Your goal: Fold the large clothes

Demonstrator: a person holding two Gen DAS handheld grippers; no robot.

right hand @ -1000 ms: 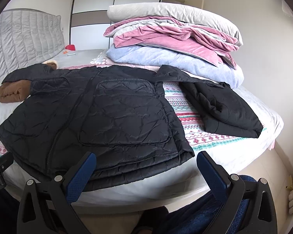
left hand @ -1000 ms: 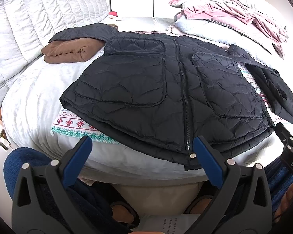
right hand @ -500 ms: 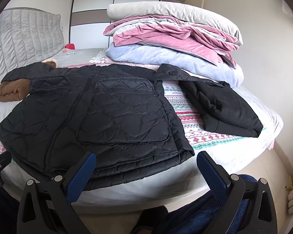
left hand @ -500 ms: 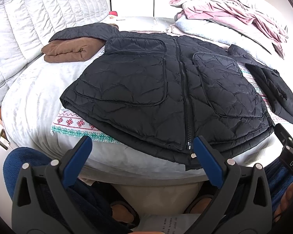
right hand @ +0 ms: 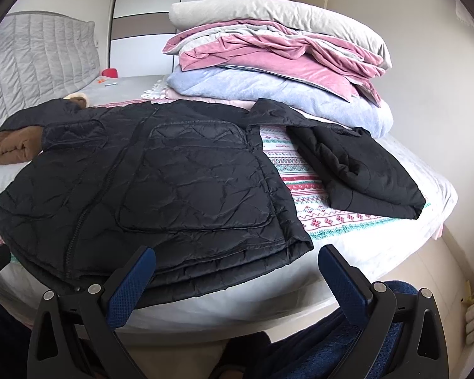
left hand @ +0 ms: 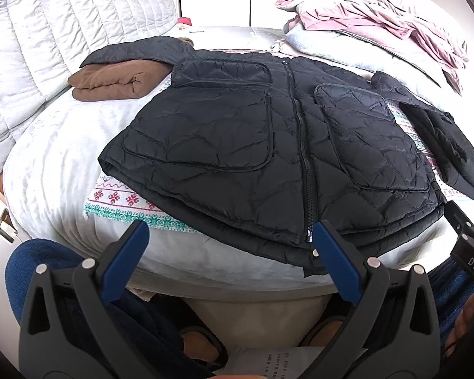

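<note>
A black quilted jacket (left hand: 268, 145) lies flat, front up and zipped, on the bed, with its hem at the near edge; it also shows in the right wrist view (right hand: 161, 189). Its left sleeve lies over a folded brown garment (left hand: 110, 79). Its right sleeve reaches towards a folded black garment (right hand: 363, 173). My left gripper (left hand: 230, 233) is open and empty just in front of the hem near the zip's end. My right gripper (right hand: 237, 259) is open and empty before the hem's right corner.
A patterned white, red and green blanket (right hand: 303, 189) lies under the jacket on the white bed (left hand: 57, 158). A pile of pink, grey and blue bedding (right hand: 278, 63) stands at the back right. A quilted grey headboard (left hand: 47, 31) is on the left. My knees are below the bed's edge.
Both grippers have stayed open and nearly still. The right wrist view has shifted very slightly; the jacket has not moved.
</note>
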